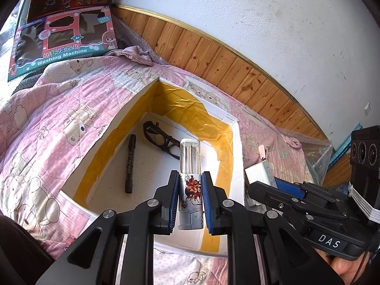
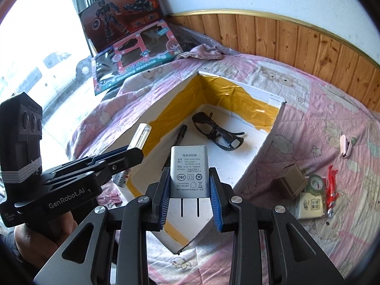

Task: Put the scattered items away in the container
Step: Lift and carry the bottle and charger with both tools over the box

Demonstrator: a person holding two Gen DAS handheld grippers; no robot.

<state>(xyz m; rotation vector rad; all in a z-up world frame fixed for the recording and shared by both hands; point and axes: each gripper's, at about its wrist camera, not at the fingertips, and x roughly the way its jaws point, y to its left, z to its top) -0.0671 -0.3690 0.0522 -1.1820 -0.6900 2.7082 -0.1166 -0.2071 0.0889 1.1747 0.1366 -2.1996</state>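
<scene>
Two grippers are seen, each clamped on one item. The left gripper (image 1: pixel 190 197) is closed on one glue-stick-like tube (image 1: pixel 190 166) with a clear cap and printed grey body, held over the near edge of the container (image 1: pixel 237 156). The right gripper (image 2: pixel 190 194) is closed on one grey power adapter (image 2: pixel 189 173), prongs toward the camera, held above the container's near corner.

One container is counted: a white foam box lined with yellow tape, set on the pink quilted bed (image 2: pixel 320 123). Two items are found inside: one black marker (image 1: pixel 130 163) near the left wall and one pair of black glasses (image 2: pixel 217 131) toward the far corner.

Outside, by the bed's right edge, are noted: one pink clip (image 2: pixel 345 146), one brown box (image 2: pixel 291 182), one tape roll (image 2: pixel 317 182), one red wrapped item (image 2: pixel 331 186), one white packet (image 2: pixel 310 205). Two toy boxes (image 2: pixel 135 59) are propped at the far-left corner.
</scene>
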